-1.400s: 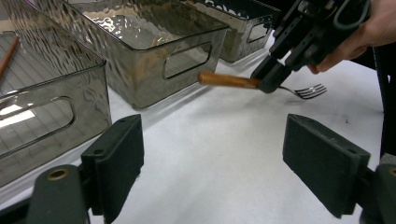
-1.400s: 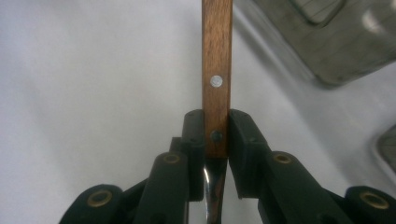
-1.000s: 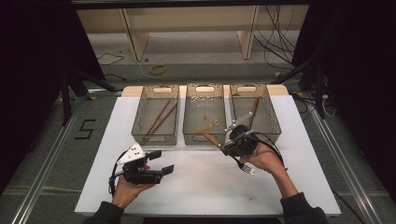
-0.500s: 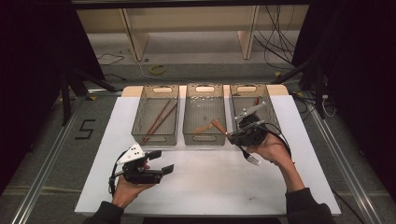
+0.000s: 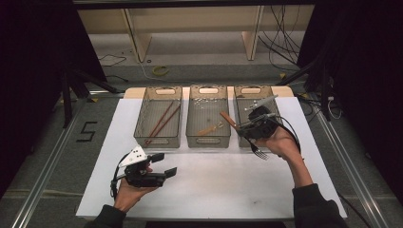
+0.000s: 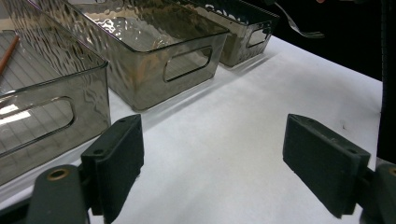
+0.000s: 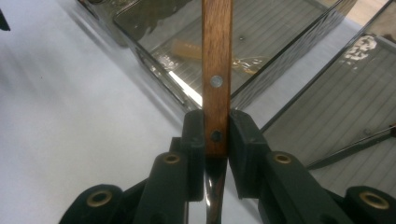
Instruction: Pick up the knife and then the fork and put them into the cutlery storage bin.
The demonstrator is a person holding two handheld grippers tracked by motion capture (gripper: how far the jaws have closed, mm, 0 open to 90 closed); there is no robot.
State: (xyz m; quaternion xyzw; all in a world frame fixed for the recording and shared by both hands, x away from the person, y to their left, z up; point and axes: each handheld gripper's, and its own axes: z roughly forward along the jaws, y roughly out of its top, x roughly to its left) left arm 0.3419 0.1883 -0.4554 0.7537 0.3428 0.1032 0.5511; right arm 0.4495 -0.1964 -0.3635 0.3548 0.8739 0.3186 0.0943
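Right gripper [image 7: 216, 140] clamps fork's wooden handle [image 7: 217, 70], mid-frame, above bins, likely for sorting; left gripper [image 6: 212, 163] jaws apart, idle.

Left black two-jaw gripper [image 5: 161, 164]: lower left of high view, gripped from below by left hand [image 5: 130, 191], dark sleeve at bottom edge; grey three-cornered plate on top; jaws point right, wide apart, nothing between pads. Right black two-jaw gripper [image 7: 216, 133]: right of centre in high view, right hand [image 5: 280, 142] under it, forearm rising from lower right; jaws pressed together, pointing upper left.
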